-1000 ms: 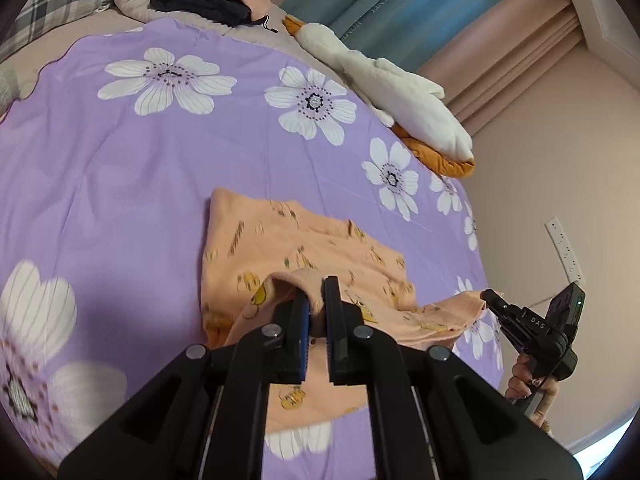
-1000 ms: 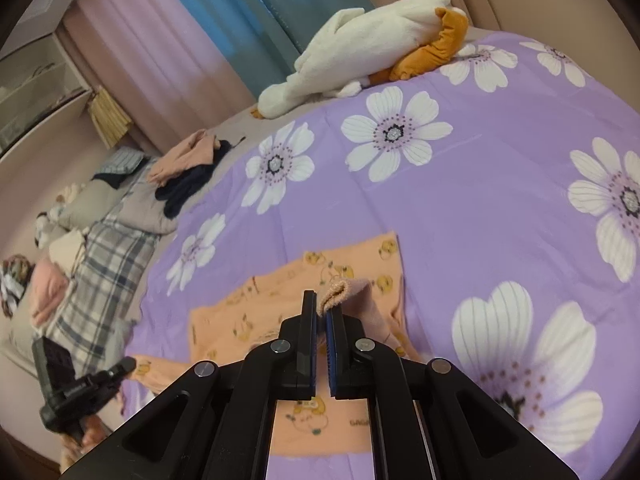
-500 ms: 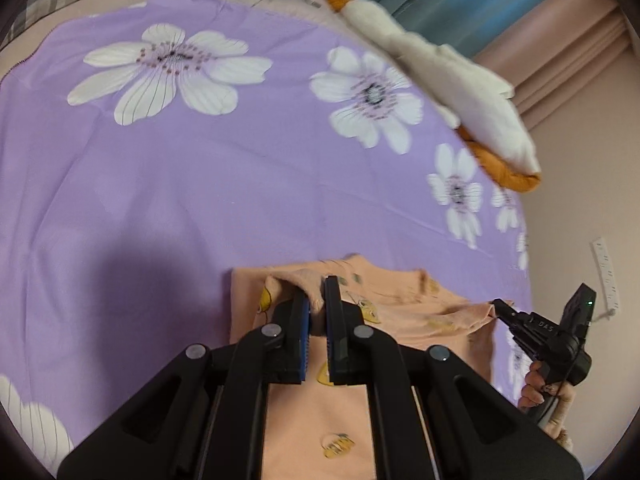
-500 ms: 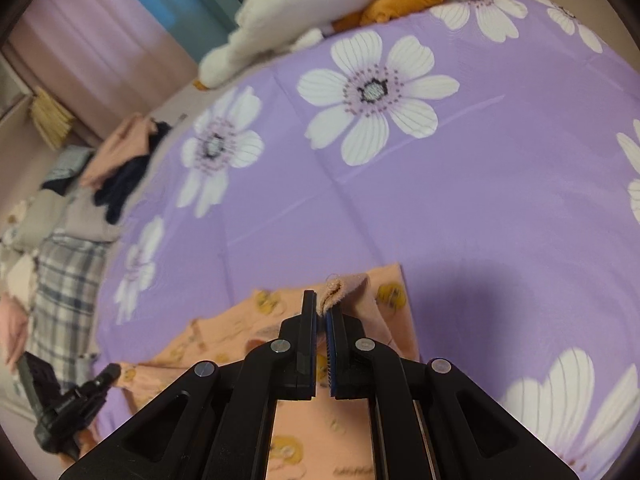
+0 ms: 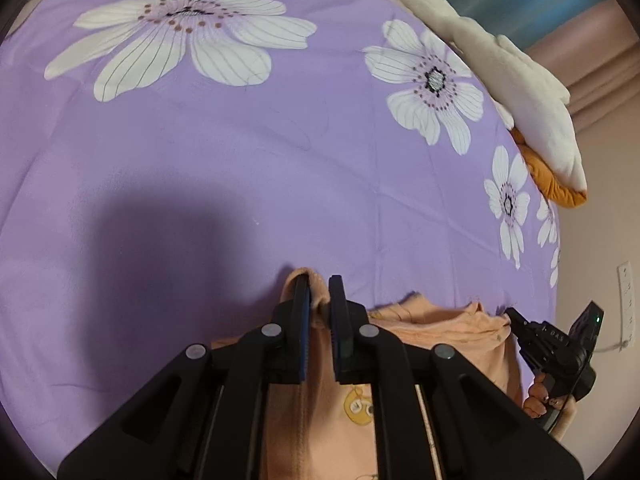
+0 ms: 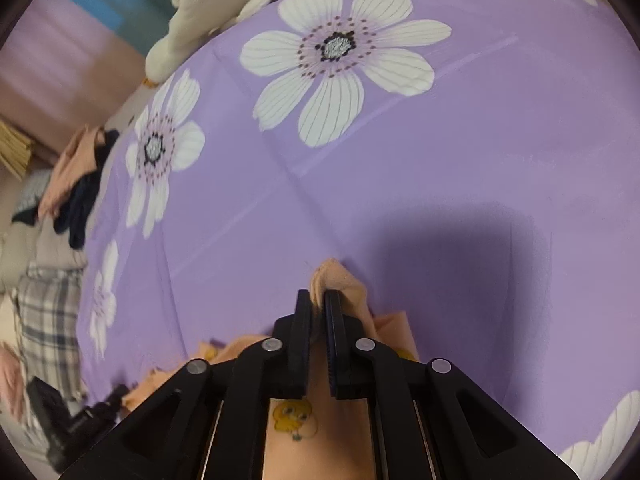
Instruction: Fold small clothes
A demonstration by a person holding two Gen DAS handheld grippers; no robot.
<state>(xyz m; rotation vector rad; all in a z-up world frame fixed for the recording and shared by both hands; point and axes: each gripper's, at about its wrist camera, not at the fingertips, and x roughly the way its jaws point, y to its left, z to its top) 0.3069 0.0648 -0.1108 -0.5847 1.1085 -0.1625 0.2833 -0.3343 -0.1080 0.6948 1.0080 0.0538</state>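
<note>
Peach garment point(image 5: 432, 332) hangs below both grippers; my left gripper point(image 5: 319, 300) and right gripper point(image 6: 318, 312) each pinch a corner, edge stretched between them.

You can read only one marking: white letters "DAS" on the right gripper point(image 5: 510, 316) in your left wrist view. Nothing legible shows in the other view.

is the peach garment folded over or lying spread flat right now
Folded over, not yet laid down. Both tongs, left and right, pinch the peach garment by its edge, held over its own lower part.
</note>
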